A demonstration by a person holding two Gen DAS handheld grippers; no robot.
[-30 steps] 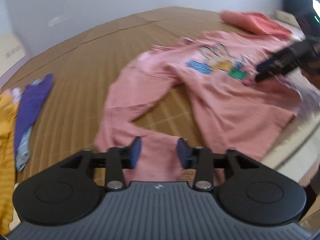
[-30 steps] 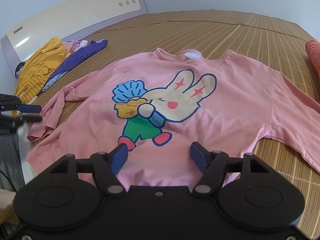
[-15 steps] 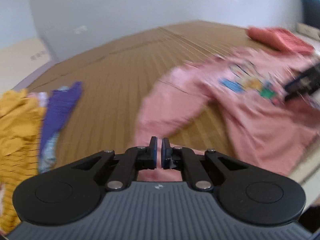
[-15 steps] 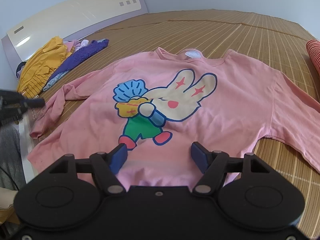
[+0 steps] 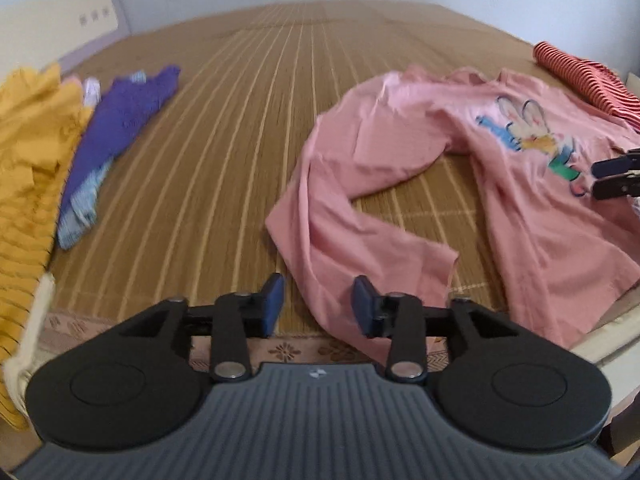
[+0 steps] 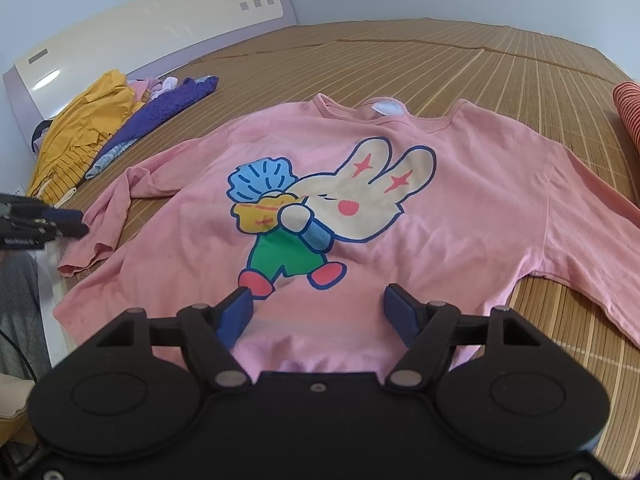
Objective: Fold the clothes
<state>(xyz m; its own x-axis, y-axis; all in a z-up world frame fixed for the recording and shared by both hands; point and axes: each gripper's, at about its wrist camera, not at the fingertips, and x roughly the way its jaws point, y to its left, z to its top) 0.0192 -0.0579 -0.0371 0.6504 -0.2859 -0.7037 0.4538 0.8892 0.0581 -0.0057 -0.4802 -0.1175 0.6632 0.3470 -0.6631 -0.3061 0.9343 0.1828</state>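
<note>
The pink sweatshirt (image 6: 400, 152) is seen spread face-up on the bamboo mat (image 6: 460, 56), with the left gripper (image 5: 318, 304) opening above its crumpled sleeve (image 5: 360, 216), nothing pinched, and the right gripper (image 6: 318, 312) held open, empty, over the hem.

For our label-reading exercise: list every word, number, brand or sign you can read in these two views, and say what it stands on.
No readable words or numbers.
Neck tag of the pink shirt: white, nothing legible.
Small pale mark on the left tool's body: a logo, no letters.
Pale marking on the left tool's finger in the right view: too blurred to read.
Shirt print: a rabbit picture, no text.
</note>
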